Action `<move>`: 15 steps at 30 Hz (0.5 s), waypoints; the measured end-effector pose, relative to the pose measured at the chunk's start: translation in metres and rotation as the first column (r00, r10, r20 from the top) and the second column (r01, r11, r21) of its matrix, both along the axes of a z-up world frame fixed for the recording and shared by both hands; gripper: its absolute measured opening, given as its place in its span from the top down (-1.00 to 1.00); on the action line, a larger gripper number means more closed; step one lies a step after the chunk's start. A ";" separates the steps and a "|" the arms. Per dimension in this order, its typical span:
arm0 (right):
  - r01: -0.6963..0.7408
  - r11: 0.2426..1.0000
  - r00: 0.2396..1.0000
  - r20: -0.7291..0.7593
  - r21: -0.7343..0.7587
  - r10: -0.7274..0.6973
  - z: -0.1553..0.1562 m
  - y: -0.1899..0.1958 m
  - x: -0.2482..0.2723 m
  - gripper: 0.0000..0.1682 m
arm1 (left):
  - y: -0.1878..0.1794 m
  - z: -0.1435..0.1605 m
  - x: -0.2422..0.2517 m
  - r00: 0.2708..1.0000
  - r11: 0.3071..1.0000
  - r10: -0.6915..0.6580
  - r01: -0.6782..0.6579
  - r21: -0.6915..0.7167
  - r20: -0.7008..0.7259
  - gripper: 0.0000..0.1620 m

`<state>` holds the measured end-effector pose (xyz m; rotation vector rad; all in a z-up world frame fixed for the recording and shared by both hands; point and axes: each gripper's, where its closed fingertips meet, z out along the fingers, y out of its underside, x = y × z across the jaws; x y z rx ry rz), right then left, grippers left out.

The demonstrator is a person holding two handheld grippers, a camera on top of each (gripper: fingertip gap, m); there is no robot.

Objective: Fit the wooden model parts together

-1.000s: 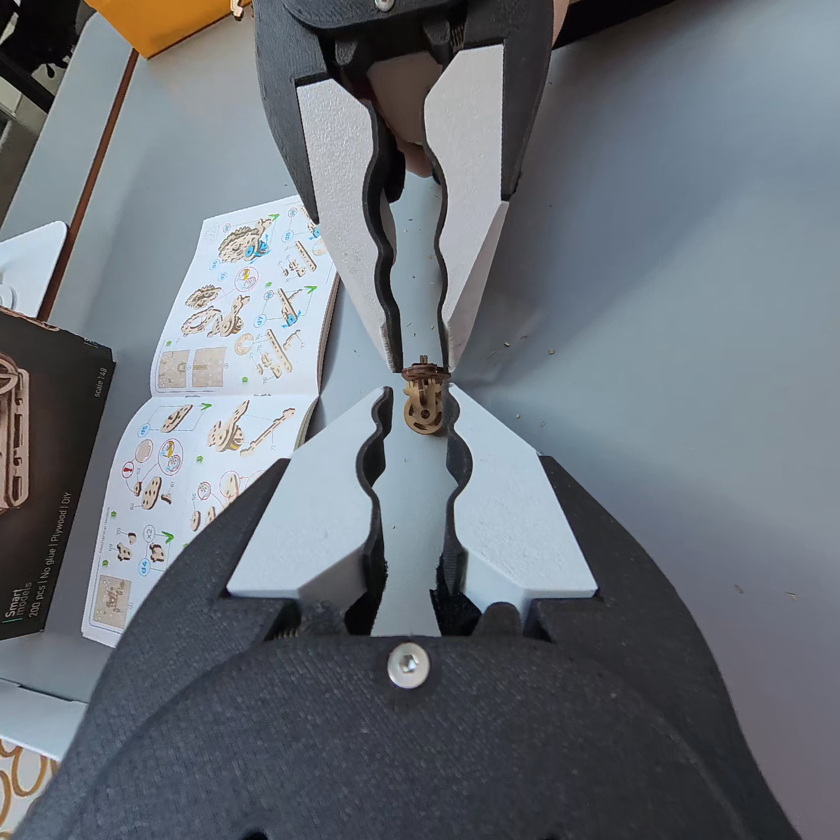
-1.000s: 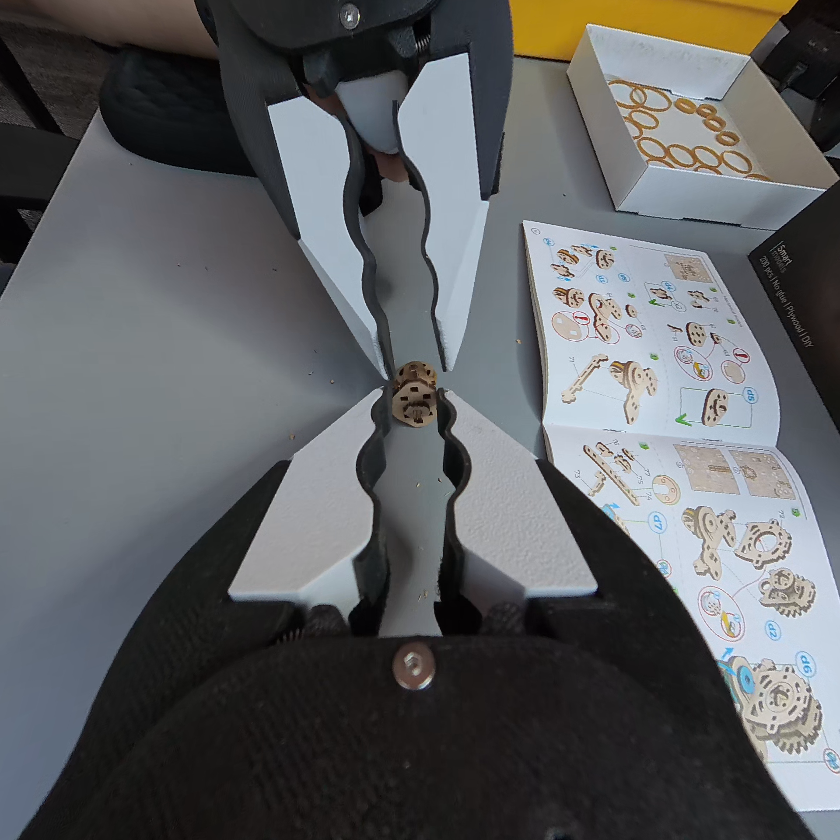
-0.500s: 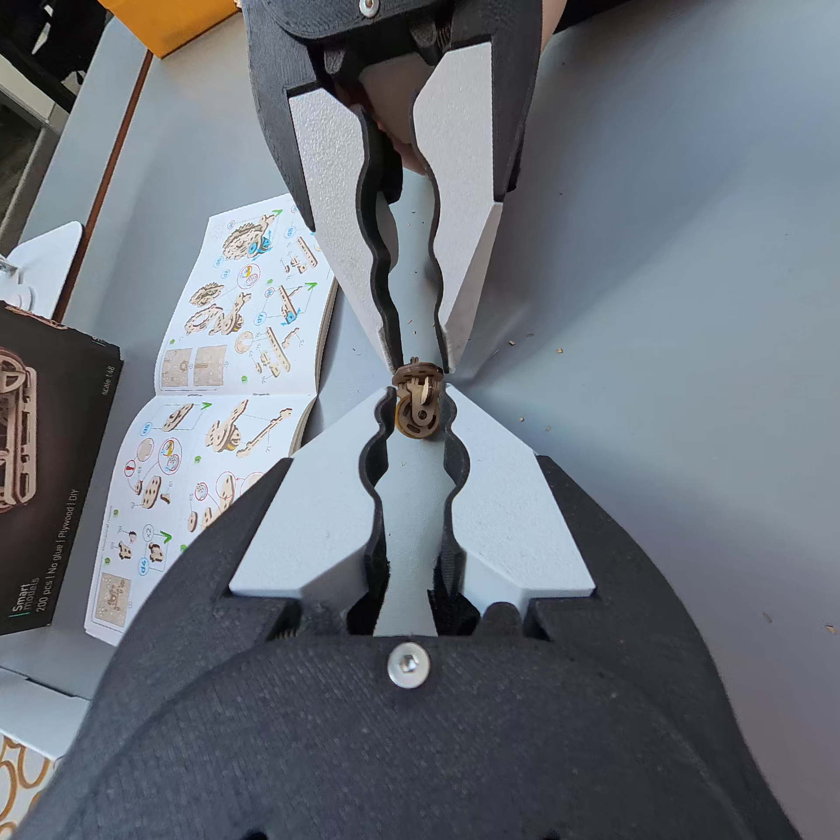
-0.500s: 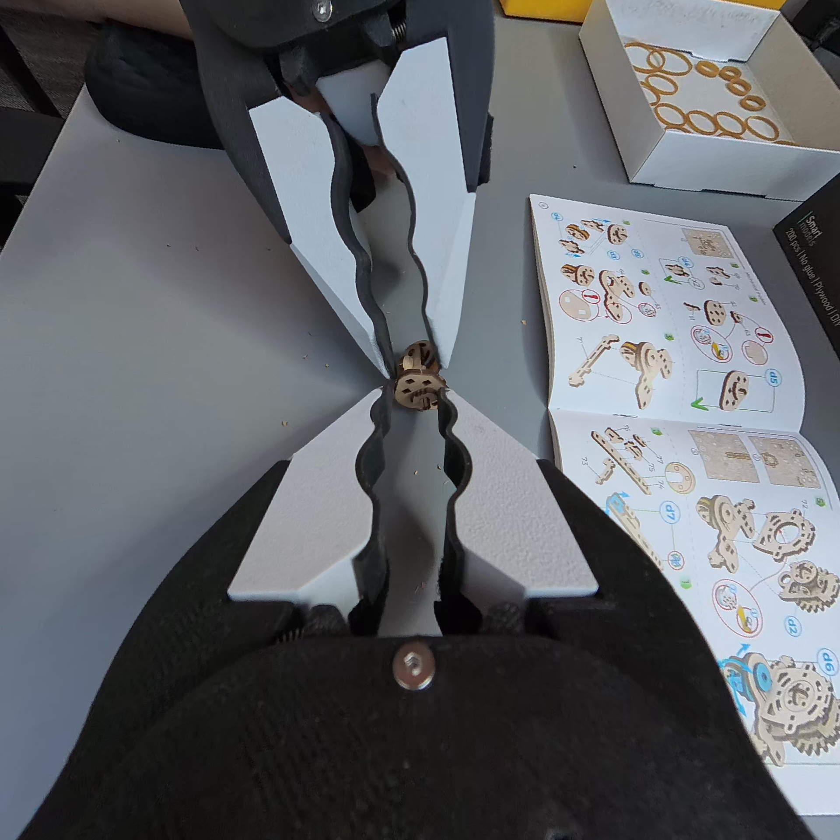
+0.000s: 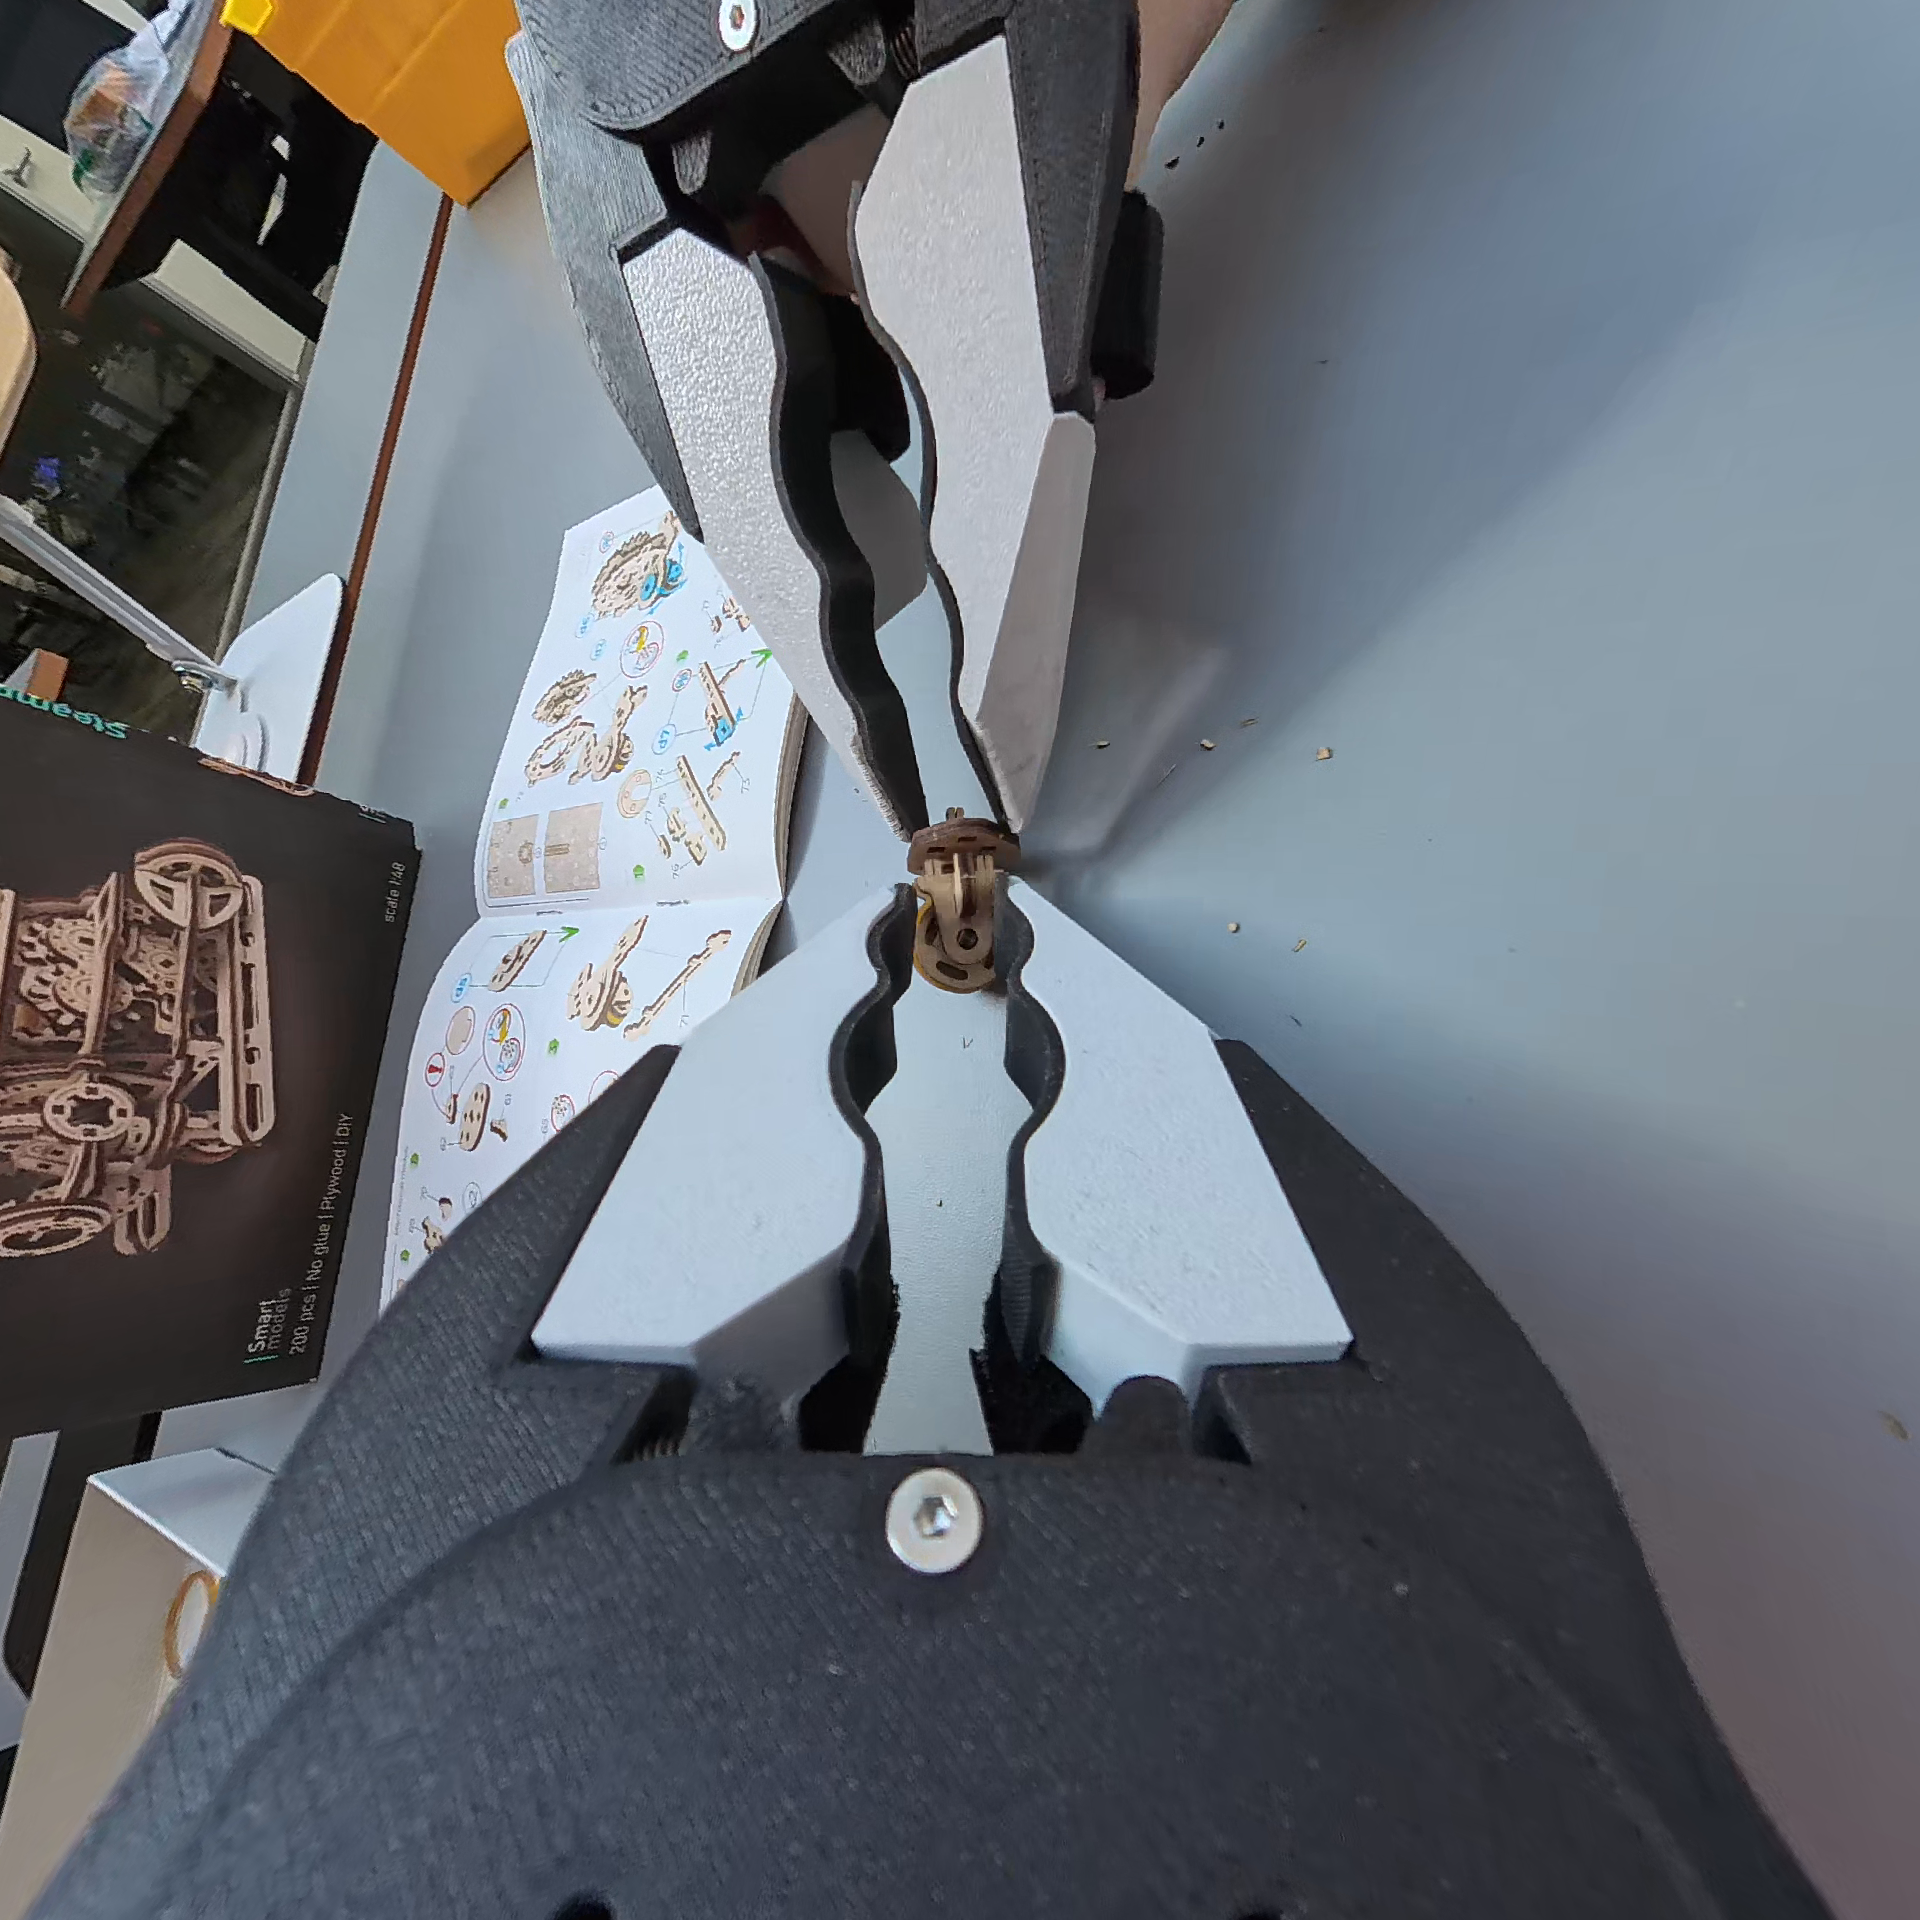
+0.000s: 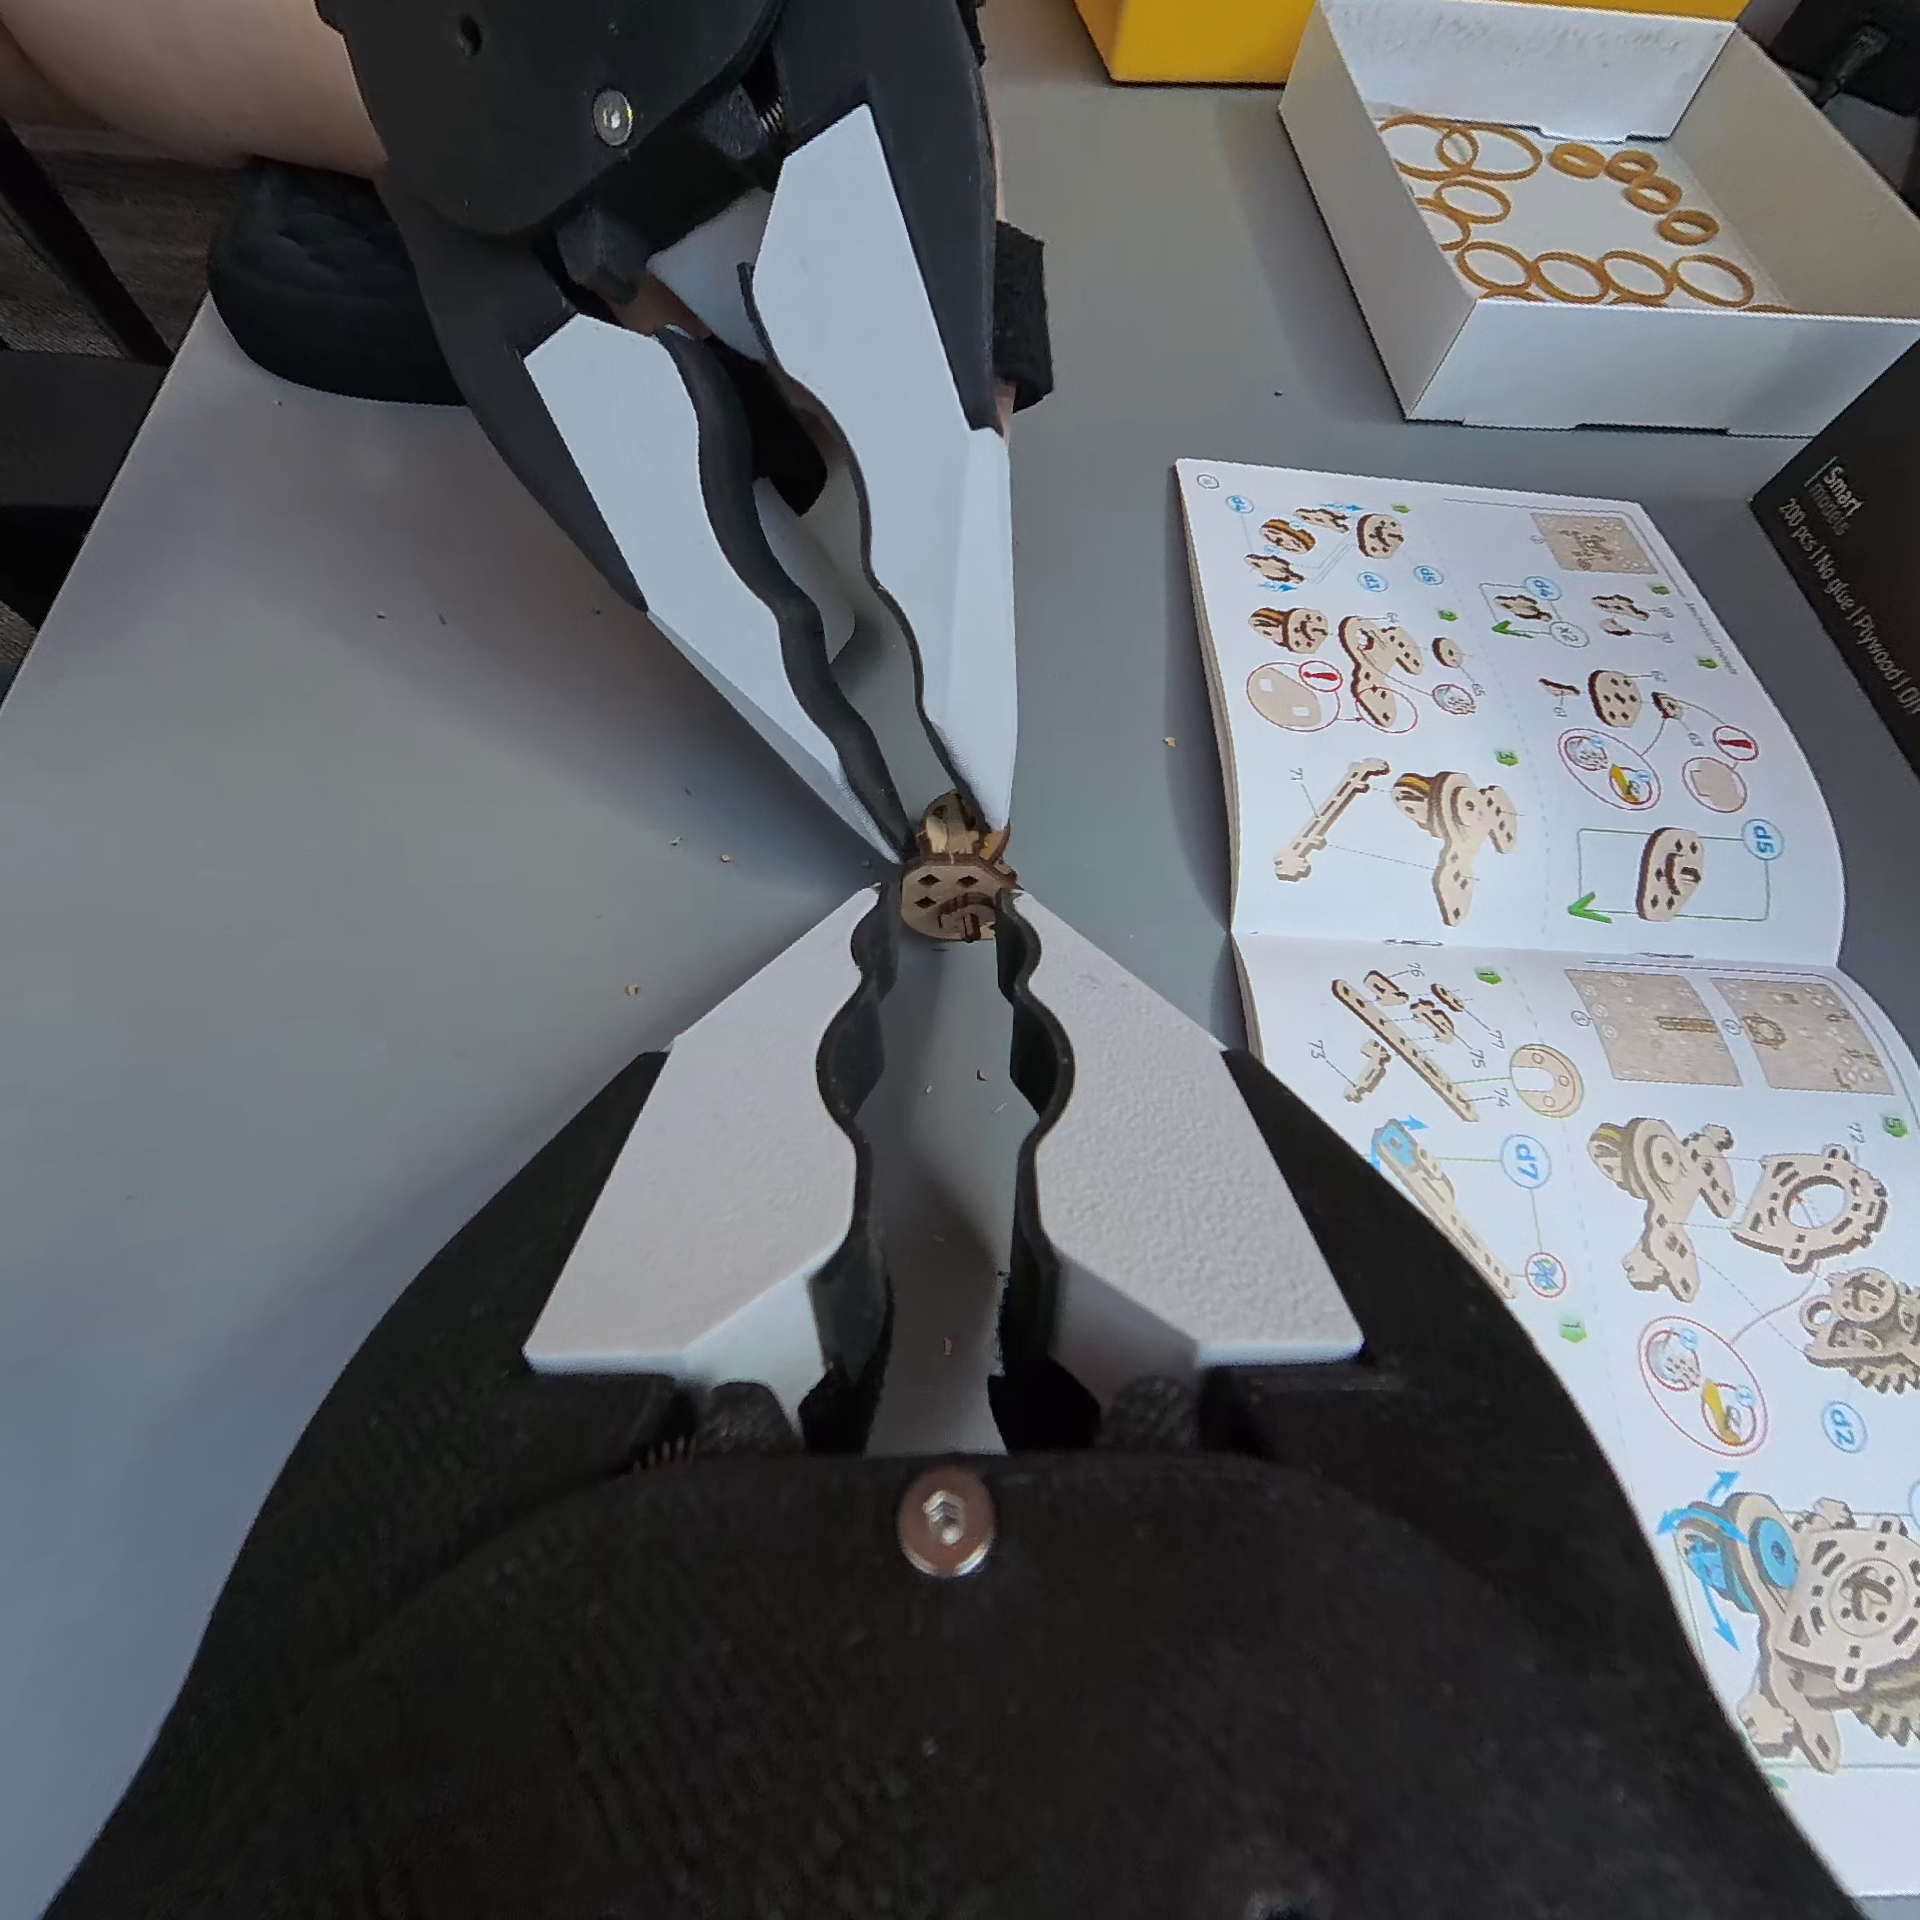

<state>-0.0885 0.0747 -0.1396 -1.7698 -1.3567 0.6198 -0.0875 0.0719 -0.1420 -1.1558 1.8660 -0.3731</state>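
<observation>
My left gripper (image 5: 956,925) is shut on a small pale wooden part (image 5: 954,943) with a round hole. My right gripper (image 5: 961,821) reaches in from above, tip to tip with it, shut on a darker wooden disc (image 5: 961,840). The two parts touch, held above the grey table (image 5: 1507,727). In the right wrist view my right gripper (image 6: 948,920) holds the disc (image 6: 940,896), whose face shows several holes. My left gripper (image 6: 940,826) comes from above with the pale part (image 6: 951,831) against the disc's far side.
An open instruction booklet (image 6: 1507,831) lies beside the grippers, also in the left wrist view (image 5: 623,831). A black kit box (image 5: 177,1039) lies past it. A white tray (image 6: 1507,343) holds wooden rings (image 6: 1558,270). Wood crumbs dot the table. My left and right fingertips are right by each other.
Both grippers have kept their grip with the parts pressed together. The pair has swung round: the opposite gripper leans more to the left in each view, and the booklet has shifted.
</observation>
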 end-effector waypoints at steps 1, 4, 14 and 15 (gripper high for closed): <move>0.001 1.000 1.000 -0.004 -0.004 -0.001 0.000 0.000 0.000 0.79 | 0.000 0.001 0.000 1.000 1.000 -0.002 0.002 0.010 0.005 0.86; 0.006 1.000 1.000 -0.016 -0.014 -0.007 0.001 0.002 0.000 0.80 | 0.001 -0.001 -0.001 1.000 0.999 -0.009 0.009 0.036 0.000 0.86; 0.012 1.000 1.000 -0.029 -0.025 -0.012 0.002 0.003 0.001 0.80 | 0.001 0.000 0.001 1.000 0.998 -0.003 0.002 0.064 0.014 0.86; 0.012 1.000 0.999 -0.029 -0.028 -0.013 0.002 0.003 0.001 0.80 | 0.001 -0.001 0.001 1.000 0.998 0.000 -0.001 0.056 0.015 0.85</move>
